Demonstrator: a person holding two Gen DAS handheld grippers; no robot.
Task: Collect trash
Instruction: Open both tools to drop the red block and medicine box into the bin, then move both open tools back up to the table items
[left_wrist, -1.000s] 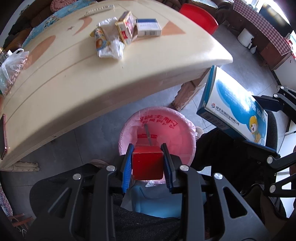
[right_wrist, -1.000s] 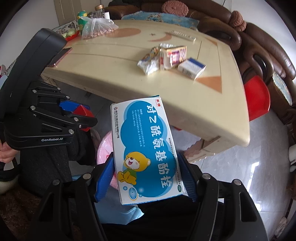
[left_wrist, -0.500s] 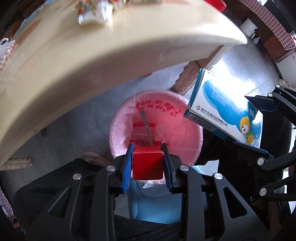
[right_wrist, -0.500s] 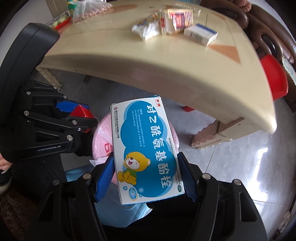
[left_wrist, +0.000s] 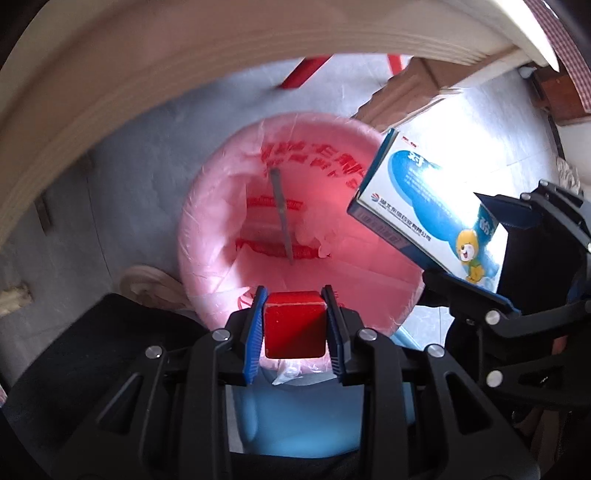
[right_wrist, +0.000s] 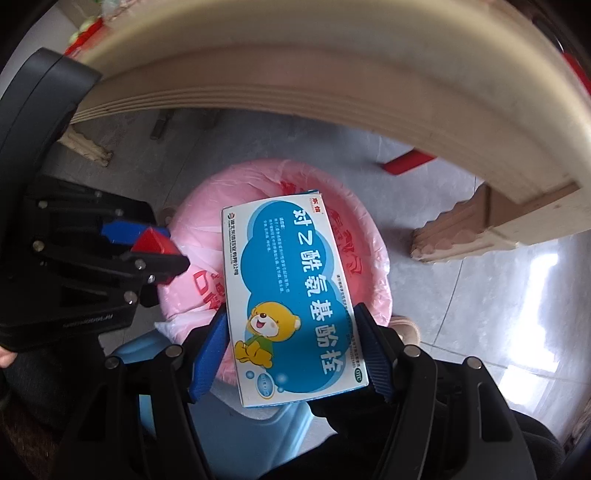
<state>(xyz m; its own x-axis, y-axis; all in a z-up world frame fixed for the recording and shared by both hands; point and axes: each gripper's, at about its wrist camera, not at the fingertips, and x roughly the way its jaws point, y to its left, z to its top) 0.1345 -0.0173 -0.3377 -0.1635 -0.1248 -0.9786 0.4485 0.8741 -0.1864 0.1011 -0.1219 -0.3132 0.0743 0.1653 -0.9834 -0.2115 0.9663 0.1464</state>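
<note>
A: From the left wrist view, what is the left claw (left_wrist: 294, 328) doing?

B: Its blue-padded jaws are narrowed onto a small red box-shaped carton (left_wrist: 294, 325), one pad pressed flat on each side. The carton hangs over the near rim of the round bin lined with a pink plastic bag printed in red (left_wrist: 221, 229).

A: Anything inside that bin?

B: A thin grey strip (left_wrist: 281, 218) leans against the far inner wall of the bag. I can't tell what it is.

A: And at the right of that view?

B: The right claw (left_wrist: 476, 240) comes in from the right edge, pinching a white and blue cardboard medicine box with a yellow cartoon bear (left_wrist: 417, 206). The box's far corner juts over the right rim of the bin. Glare washes out part of its face.

A: What is above?

B: The thick cream edge of the wooden tabletop (left_wrist: 184, 74) arcs across the far side, blurred. Grey tiled floor (left_wrist: 129, 184) lies beneath.

A: Now the right wrist view.

B: The right claw (right_wrist: 291, 350) stands fairly wide, its pads clamped on the two long sides of the medicine box (right_wrist: 291, 295), gripping the near half. The box is held over the pink-lined bin (right_wrist: 373, 258), covering much of its opening.

A: And the left claw here?

B: The left claw (right_wrist: 147, 243) is at the left, with the red carton (right_wrist: 151, 240) showing between its fingers, just beside the bin's left rim. The tabletop edge (right_wrist: 332, 74) curves overhead.
</note>
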